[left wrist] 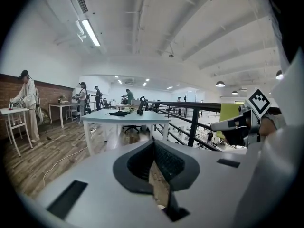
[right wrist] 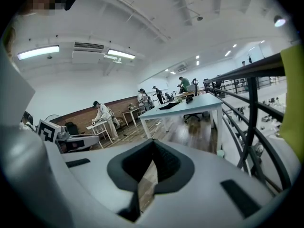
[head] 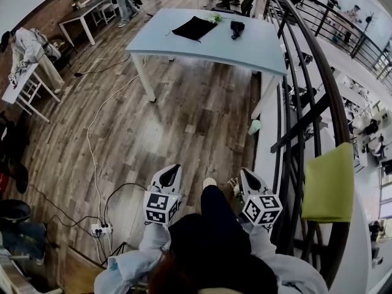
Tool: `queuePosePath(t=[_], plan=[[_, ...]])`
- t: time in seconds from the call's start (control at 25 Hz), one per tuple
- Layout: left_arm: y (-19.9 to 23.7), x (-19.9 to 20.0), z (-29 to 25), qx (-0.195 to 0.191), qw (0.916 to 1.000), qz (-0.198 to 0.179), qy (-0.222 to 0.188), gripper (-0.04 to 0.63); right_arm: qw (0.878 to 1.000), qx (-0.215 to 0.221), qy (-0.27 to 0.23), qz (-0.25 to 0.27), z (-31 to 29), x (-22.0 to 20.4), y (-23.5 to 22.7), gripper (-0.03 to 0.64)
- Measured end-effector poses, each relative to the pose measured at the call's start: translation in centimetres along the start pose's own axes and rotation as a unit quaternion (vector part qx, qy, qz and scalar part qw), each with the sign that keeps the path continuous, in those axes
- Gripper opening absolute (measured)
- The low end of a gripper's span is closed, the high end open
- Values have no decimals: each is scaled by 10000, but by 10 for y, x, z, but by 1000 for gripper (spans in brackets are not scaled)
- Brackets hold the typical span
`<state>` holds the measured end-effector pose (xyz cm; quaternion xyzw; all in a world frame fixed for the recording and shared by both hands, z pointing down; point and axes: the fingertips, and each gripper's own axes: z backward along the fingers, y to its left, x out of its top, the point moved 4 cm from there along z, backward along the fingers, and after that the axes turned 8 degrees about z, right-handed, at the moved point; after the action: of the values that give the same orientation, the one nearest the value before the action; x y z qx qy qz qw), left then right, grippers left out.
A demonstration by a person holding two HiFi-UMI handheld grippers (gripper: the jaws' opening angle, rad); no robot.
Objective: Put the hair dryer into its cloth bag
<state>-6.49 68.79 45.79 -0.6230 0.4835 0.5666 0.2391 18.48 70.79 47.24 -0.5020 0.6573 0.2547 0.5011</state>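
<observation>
A black cloth bag (head: 194, 27) lies flat on the light blue table (head: 184, 45) far ahead, with the black hair dryer (head: 237, 29) to its right. Both also show small in the left gripper view, the bag (left wrist: 119, 113) and the dryer (left wrist: 140, 109) on the tabletop, and in the right gripper view as the bag (right wrist: 168, 106) and the dryer (right wrist: 194, 88). My left gripper (head: 173, 171) and right gripper (head: 247, 175) are held close to my body, several steps short of the table. Both are shut with nothing in them.
A black metal railing (head: 293, 97) runs along the right, with a yellow-green panel (head: 331, 182) on it. White cables (head: 98, 133) and a power strip (head: 100, 229) lie on the wooden floor at left. People stand at small tables (head: 27, 84) at left and back.
</observation>
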Motion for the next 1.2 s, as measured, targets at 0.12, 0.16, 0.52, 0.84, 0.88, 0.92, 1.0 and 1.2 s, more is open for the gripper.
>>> queuePosePath(t=[0.12, 0.16, 0.52, 0.84, 0.88, 0.92, 1.0, 1.2], plan=[[14, 5, -16, 71, 10000, 35, -27, 17, 10000, 27, 3, 15, -21, 9, -8, 6], [19, 8, -22, 100, 9999, 32, -48, 17, 10000, 42, 7, 25, -29, 12, -11, 6], [57, 38, -82, 356, 9992, 101, -138, 17, 9996, 270, 61, 94, -106, 52, -42, 6], [76, 56, -136, 446, 9989, 82, -74, 17, 9991, 382, 159, 84, -158, 77, -73, 6], [78, 58, -142, 455, 9989, 72, -61, 17, 9991, 380, 172, 68, -164, 79, -77, 6], [80, 59, -148, 468, 9989, 68, -48, 17, 9991, 381, 183, 48, -170, 80, -81, 6], [86, 62, -158, 498, 9987, 74, -22, 17, 9991, 387, 193, 12, -181, 85, -87, 6], [95, 72, -186, 551, 9984, 80, 3, 17, 9992, 362, 189, 0, -203, 98, -107, 6]])
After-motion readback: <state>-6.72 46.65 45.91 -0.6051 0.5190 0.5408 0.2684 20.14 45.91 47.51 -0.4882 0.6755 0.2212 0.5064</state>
